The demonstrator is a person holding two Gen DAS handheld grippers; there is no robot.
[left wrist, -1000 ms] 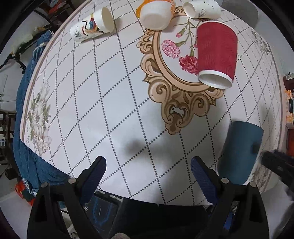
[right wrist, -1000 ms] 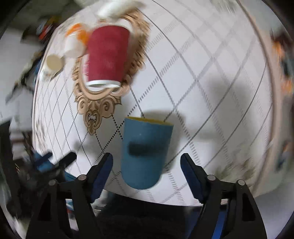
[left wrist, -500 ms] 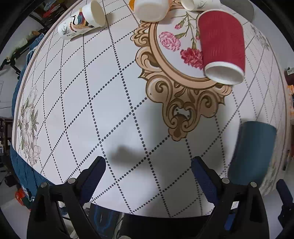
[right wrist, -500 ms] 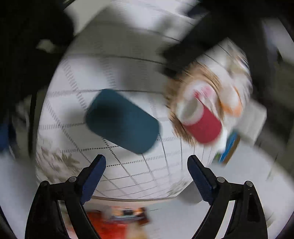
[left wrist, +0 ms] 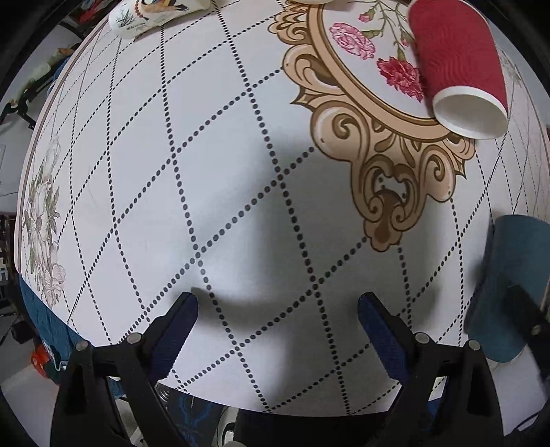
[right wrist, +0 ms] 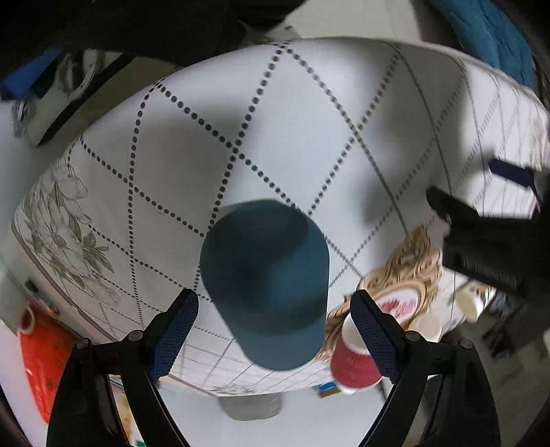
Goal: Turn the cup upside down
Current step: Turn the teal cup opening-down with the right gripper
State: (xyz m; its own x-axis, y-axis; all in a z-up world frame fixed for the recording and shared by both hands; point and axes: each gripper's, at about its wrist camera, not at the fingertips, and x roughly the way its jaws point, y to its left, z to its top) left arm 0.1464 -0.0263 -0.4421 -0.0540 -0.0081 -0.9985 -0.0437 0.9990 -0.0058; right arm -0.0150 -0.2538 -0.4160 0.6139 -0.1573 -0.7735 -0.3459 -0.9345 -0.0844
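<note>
A dark teal cup (right wrist: 266, 282) lies on its side on the patterned tablecloth (right wrist: 192, 165), just ahead of my right gripper (right wrist: 273, 323), whose jaws are open on either side of it without touching. The right wrist view is rotated upside down. The same cup (left wrist: 505, 285) shows at the right edge of the left wrist view, with part of the right gripper beside it. My left gripper (left wrist: 276, 326) is open and empty, low over the tablecloth (left wrist: 206, 172) to the left of the cup.
A red ribbed paper cup (left wrist: 457, 65) lies on its side on the ornate flower medallion (left wrist: 385, 113). A white bird-print cup (left wrist: 151, 13) lies at the far left. The table edge runs just below the left gripper.
The right gripper has rolled over to an inverted pose and centred on the teal cup. The left gripper has dropped closer to the tablecloth.
</note>
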